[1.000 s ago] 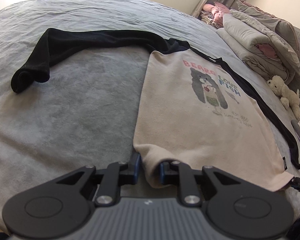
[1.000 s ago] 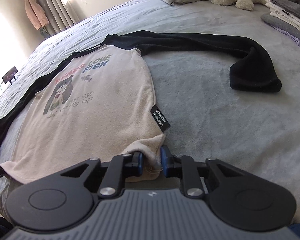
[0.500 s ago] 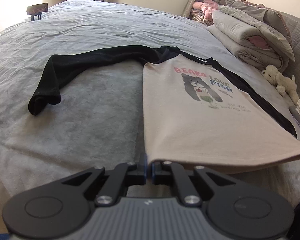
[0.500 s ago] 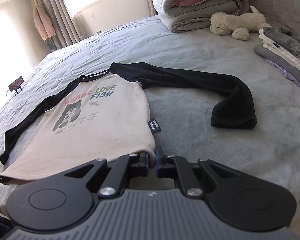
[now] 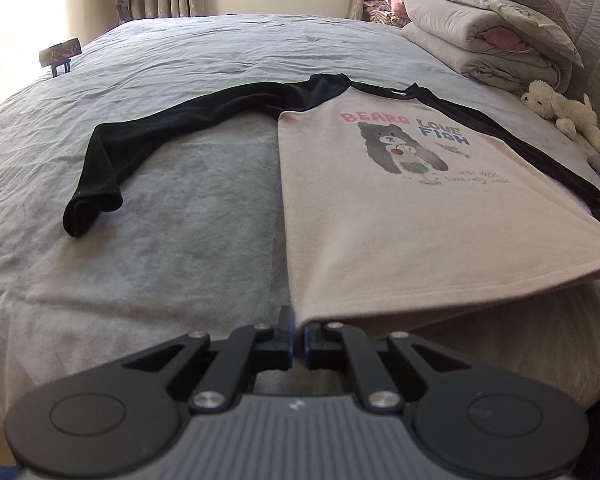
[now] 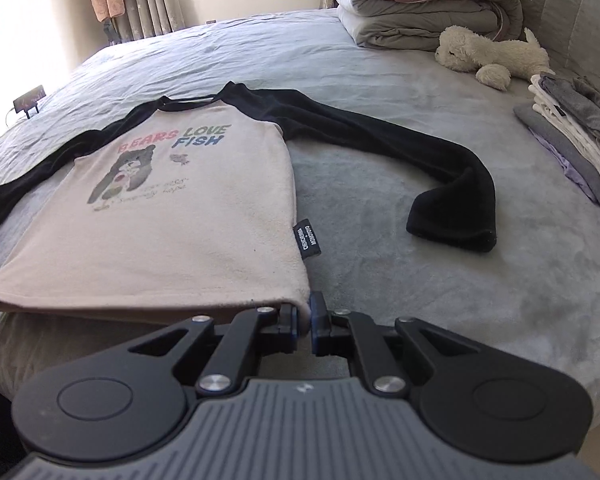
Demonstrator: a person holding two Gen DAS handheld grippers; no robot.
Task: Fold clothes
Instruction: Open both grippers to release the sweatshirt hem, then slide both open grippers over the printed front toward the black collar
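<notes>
A cream shirt (image 5: 388, 216) (image 6: 172, 216) with black long sleeves and a bear print lies face up on the grey bed (image 5: 180, 248). My left gripper (image 5: 297, 330) is shut on the hem's left corner. My right gripper (image 6: 306, 314) is shut on the hem's right corner, just below a black side label (image 6: 307, 240). The hem hangs stretched and lifted off the bed between both grippers. One black sleeve (image 5: 148, 140) curves out to the left; the other sleeve (image 6: 420, 168) curves out to the right, its cuff folded.
Folded grey quilts (image 5: 492, 28) are stacked at the head of the bed, with a white plush toy (image 6: 488, 54) beside them. A pile of folded clothes (image 6: 576, 136) sits at the right edge. A small dark stand (image 5: 60, 54) rests at the far left.
Both grippers closed on the hem corners and rose, lifting the hem off the bed and pulling it taut. The views tilted up toward the window and quilts.
</notes>
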